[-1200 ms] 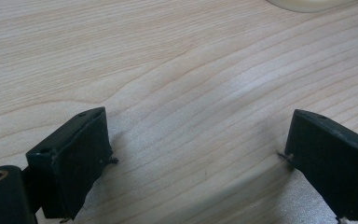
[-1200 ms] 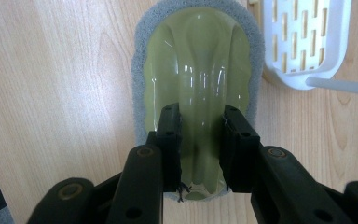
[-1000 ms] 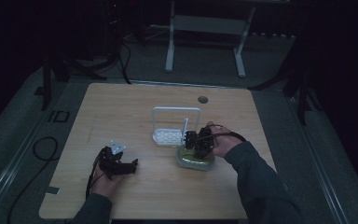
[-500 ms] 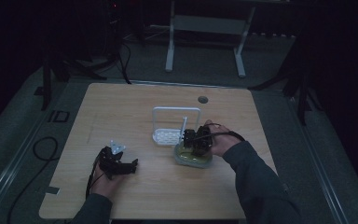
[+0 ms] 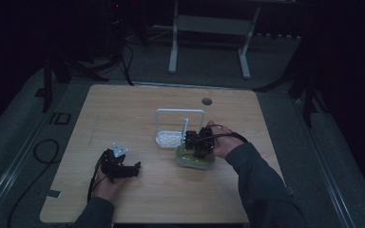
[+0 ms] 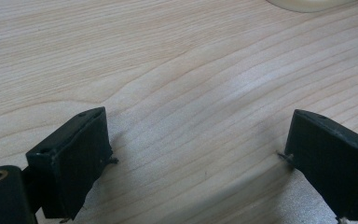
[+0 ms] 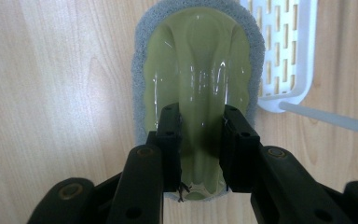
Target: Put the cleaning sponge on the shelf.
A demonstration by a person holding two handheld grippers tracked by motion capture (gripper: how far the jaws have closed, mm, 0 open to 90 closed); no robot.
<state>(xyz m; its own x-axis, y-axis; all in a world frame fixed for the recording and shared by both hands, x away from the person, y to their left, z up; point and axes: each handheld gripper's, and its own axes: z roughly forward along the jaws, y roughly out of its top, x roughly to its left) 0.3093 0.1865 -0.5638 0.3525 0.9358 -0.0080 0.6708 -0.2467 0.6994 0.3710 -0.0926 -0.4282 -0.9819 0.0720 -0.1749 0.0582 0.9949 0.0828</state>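
Right tool [image 7: 200,140] lower, jaws astride green sponge brush [image 7: 198,60] handle.

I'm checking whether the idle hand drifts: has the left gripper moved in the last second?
No. The left gripper sits at the same spot on the table, equally far left of the white rack.

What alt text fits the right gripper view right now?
The right gripper pinches the raised green handle of a sponge scrubber with a grey edge, lying on the wooden table. A white slotted rack sits beside it.
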